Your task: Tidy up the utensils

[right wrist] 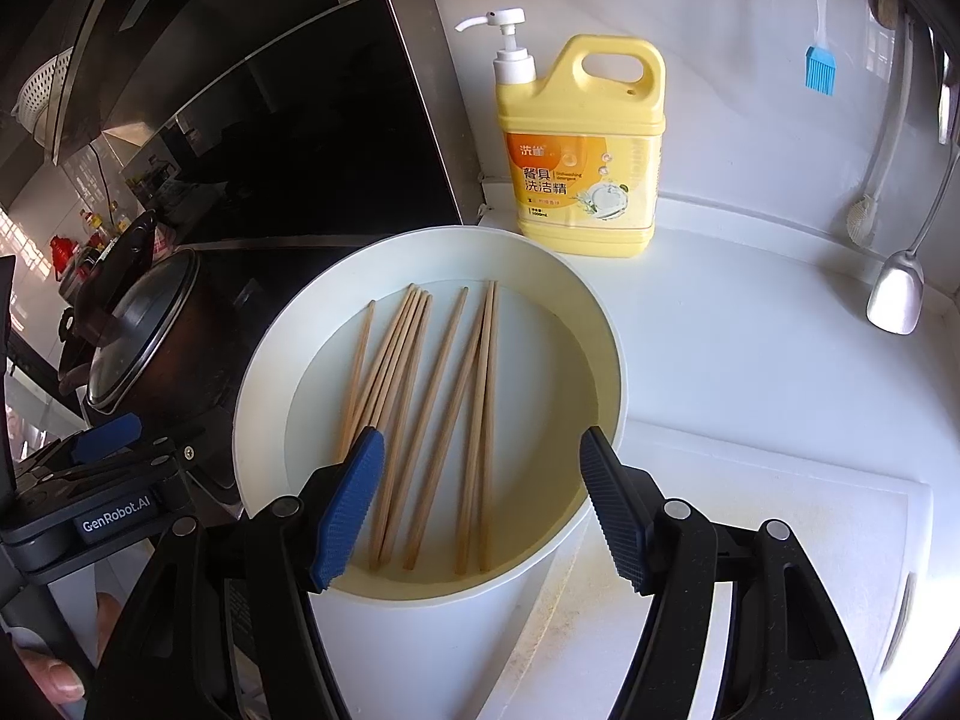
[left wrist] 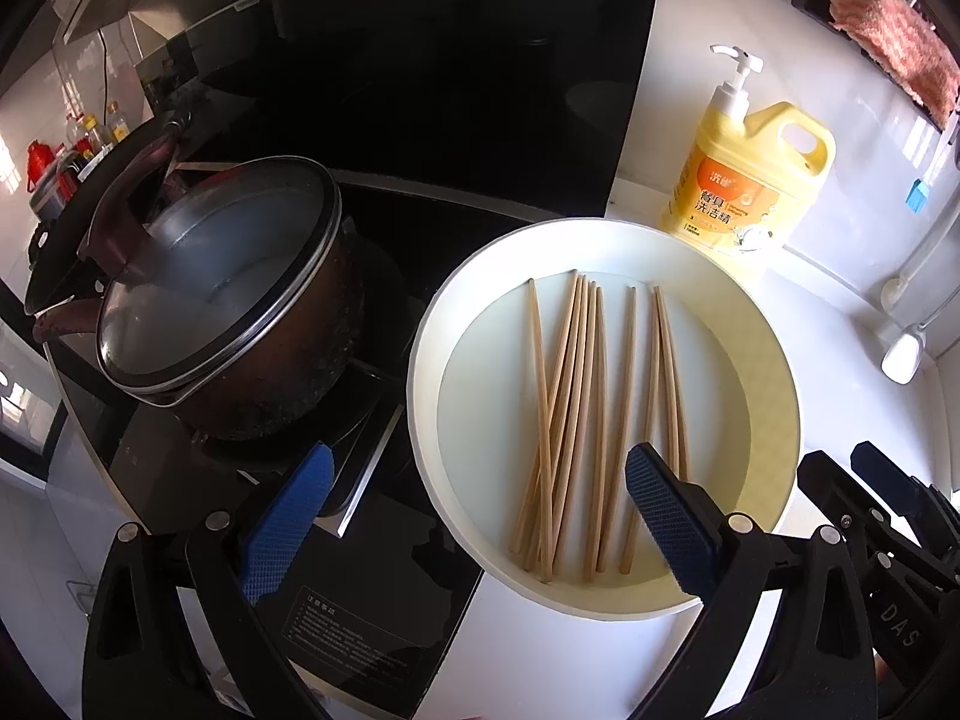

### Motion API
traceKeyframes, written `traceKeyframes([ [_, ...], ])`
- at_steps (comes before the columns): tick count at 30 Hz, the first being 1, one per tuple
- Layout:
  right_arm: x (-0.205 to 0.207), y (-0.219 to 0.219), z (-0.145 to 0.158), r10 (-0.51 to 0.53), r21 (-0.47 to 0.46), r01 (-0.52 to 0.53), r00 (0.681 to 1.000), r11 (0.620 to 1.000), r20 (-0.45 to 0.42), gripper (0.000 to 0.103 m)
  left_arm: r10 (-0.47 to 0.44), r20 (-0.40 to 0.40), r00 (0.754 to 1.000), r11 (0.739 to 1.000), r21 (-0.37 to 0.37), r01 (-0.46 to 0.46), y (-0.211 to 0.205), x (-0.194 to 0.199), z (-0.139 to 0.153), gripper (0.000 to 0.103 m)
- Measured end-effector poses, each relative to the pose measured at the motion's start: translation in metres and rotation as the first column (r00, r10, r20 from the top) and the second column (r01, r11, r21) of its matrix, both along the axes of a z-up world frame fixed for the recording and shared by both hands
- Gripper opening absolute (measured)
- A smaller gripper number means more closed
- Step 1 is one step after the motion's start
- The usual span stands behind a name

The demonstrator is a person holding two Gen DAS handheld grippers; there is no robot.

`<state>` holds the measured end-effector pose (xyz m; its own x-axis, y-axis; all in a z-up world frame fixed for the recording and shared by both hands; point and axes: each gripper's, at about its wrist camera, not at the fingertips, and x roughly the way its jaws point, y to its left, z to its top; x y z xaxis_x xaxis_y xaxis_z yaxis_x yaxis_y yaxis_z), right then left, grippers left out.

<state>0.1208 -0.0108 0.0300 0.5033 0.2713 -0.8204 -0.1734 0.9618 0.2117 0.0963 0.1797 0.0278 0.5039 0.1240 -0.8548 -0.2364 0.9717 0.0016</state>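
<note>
A white basin [right wrist: 606, 360] sits on the white bench [right wrist: 750, 372], and a scatter of wooden chopsticks [right wrist: 432, 414] lies flat on its floor, tips pointing toward twelve o'clock in both wrist views. Most lie in a loose fan at the left; one lies alone in the middle, and a few more lie close together at the right.

The right gripper [right wrist: 480, 504] hovers over the basin's near rim at six o'clock, its jaws spread wide with nothing between the blue pads. The left gripper [left wrist: 480, 528] hangs over the basin's left edge, jaws likewise released and empty; whether its right pad touches the chopsticks below cannot be told.

At twelve o'clock beyond the basin stands a yellow detergent bottle [right wrist: 585, 150] with a white pump. At nine o'clock a dark lidded pot [left wrist: 240, 300] rests on the black stove [left wrist: 360, 600], just beside the basin. A blue brush [right wrist: 819, 69] and a metal ladle [right wrist: 897, 294] hang at about two o'clock.
</note>
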Motion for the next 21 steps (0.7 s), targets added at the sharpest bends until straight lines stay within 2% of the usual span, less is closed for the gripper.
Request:
traceKeyframes([
  [10, -0.0005, 0.0001, 0.0002, -0.001, 0.000, 0.001, 1.000, 1.000, 0.001, 0.065, -0.017, 0.020, 1.000, 1.000, 0.003, 0.017, -0.0020, -0.0020, 0.0026, 0.096],
  [21, -0.0007, -0.0002, 0.0000, -0.002, 0.000, 0.002, 1.000, 1.000, 0.001, 0.065, -0.012, -0.009, 1.000, 1.000, 0.010, 0.012, -0.0022, -0.0007, -0.0022, 0.096],
])
